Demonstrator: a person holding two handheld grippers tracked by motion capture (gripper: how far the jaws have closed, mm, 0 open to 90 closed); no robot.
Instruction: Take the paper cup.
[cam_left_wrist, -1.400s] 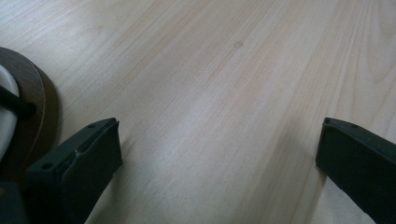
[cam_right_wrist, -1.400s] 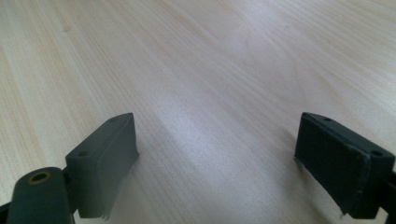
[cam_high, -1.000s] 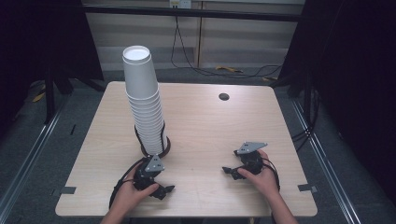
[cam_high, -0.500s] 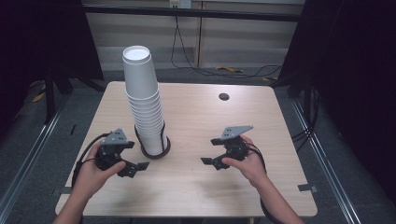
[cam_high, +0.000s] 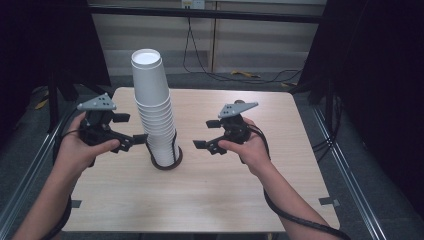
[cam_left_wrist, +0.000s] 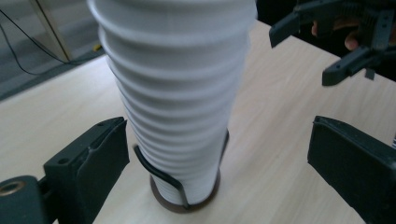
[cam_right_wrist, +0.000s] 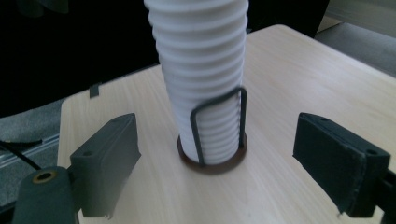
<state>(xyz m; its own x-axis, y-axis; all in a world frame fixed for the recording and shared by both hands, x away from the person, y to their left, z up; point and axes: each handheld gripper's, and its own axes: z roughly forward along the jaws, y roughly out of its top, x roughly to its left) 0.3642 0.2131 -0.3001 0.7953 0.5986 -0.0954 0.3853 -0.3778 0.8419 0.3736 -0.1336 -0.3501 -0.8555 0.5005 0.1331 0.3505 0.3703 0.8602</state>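
- On the table (cam_high: 240, 185), seen from the high view, the stack of white cups (cam_high: 155, 112) stands upright in its holder (cam_high: 167, 162), a dark ring with thin wire loops rising from it, towards the left half of the tabletop
- My left gripper (cam_high: 131, 141) hangs off the table just left of the stack, its tips close to the cups around mid-height; I cannot tell from here whether they touch. Its jaws have just closed a little, yet they stand apart with nothing clamped between them
- My right gripper (cam_high: 205, 134) is raised on the other side of the stack, near it but clearly apart, jaws pointing at the cups and spread with nothing in them
- In my left gripper view, my two black jaws stand wide at the bottom corners and the stack (cam_left_wrist: 175, 93) rises between and beyond them, ribbed rim on rim. The base ring (cam_left_wrist: 184, 203) and one wire loop show at its foot. My pads press on nothing. My other gripper (cam_left_wrist: 303, 49) shows at the upper right, jaws parted
- In my right gripper view, my jaws are again wide apart and empty. The stack (cam_right_wrist: 203, 74) stands centred beyond them, a wire loop (cam_right_wrist: 219, 123) crossing its lower rims and the ring (cam_right_wrist: 212, 163) flat on the wood
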